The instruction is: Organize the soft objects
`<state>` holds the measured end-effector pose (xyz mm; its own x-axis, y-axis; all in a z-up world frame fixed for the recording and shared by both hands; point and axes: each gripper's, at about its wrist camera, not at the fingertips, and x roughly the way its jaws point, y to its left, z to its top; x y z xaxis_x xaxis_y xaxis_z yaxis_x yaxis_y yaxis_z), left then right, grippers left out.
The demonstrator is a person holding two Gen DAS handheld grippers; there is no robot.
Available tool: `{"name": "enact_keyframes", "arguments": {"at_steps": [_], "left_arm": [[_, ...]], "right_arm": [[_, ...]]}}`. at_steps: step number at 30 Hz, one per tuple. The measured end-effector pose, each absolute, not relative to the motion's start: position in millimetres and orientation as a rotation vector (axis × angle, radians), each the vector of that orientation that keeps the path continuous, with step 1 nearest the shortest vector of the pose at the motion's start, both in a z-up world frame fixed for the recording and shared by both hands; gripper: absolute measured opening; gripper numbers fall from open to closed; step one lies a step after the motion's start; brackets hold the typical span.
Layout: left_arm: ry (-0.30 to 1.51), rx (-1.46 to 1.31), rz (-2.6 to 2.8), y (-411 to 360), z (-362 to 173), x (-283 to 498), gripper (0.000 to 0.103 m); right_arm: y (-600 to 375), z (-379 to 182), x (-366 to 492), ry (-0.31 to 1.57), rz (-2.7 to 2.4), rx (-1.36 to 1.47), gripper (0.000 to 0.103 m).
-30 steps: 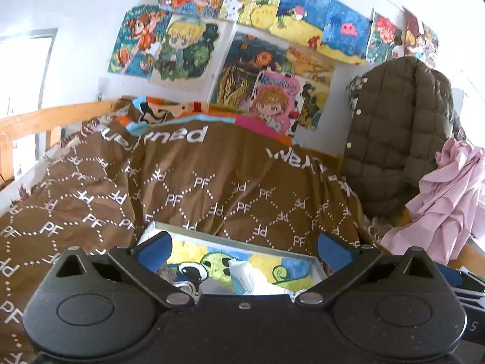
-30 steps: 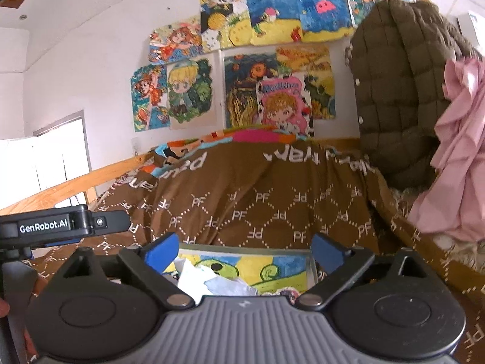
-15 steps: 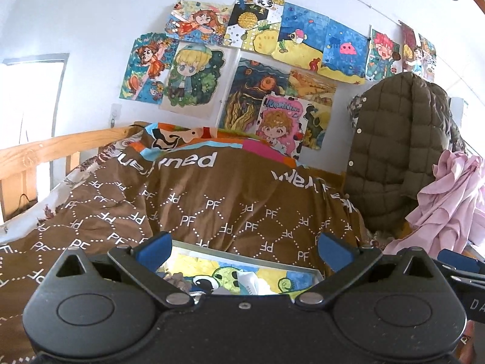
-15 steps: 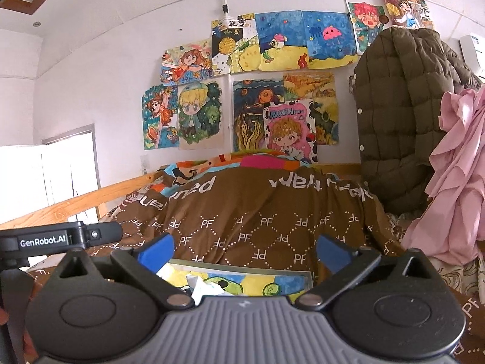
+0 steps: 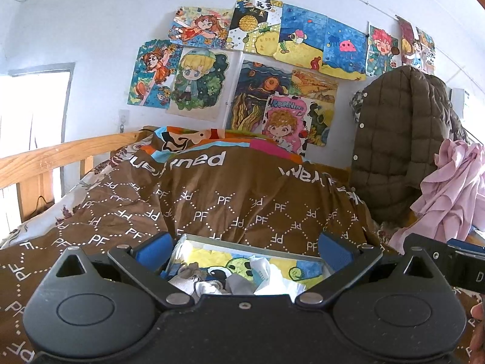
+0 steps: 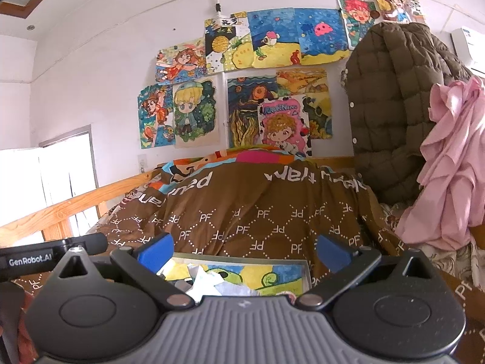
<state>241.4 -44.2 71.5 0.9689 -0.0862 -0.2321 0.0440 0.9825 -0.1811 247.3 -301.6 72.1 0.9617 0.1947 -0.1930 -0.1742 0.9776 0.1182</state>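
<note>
A shallow tray (image 5: 251, 244) with a cartoon-printed bottom lies on the brown quilt just ahead of both grippers. Inside it lie crumpled white and grey soft pieces (image 5: 209, 283), among them a white one (image 5: 263, 270); my gripper body hides their lower parts. My left gripper (image 5: 245, 250) is open above the tray's near side, with nothing between its blue pads (image 5: 154, 250). In the right wrist view the same tray (image 6: 242, 259) holds a white crumpled piece (image 6: 206, 279), and my right gripper (image 6: 244, 251) hangs open and empty over it.
A brown PF-patterned quilt (image 5: 230, 200) covers the bed. A wooden rail (image 5: 45, 154) runs along the left. At the right hang an olive puffer jacket (image 5: 400, 139) and a pink garment (image 5: 448, 194). Drawings cover the wall. The left gripper's body (image 6: 30, 262) shows at the left of the right view.
Both views have tipped upward, so less of the tray shows and more of the wall does. Both grippers have stayed open and empty.
</note>
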Motion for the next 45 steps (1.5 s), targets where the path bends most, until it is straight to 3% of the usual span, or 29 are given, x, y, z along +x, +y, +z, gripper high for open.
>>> {"name": "enact_keyframes", "arguments": {"at_steps": [45], "left_arm": [[0.236,-0.137,-0.014,-9.4,34.9,121.9,0.102]], "right_arm": [[-278.0,37.1,140.4,0.262,0.173,0.103,0.103]]}}
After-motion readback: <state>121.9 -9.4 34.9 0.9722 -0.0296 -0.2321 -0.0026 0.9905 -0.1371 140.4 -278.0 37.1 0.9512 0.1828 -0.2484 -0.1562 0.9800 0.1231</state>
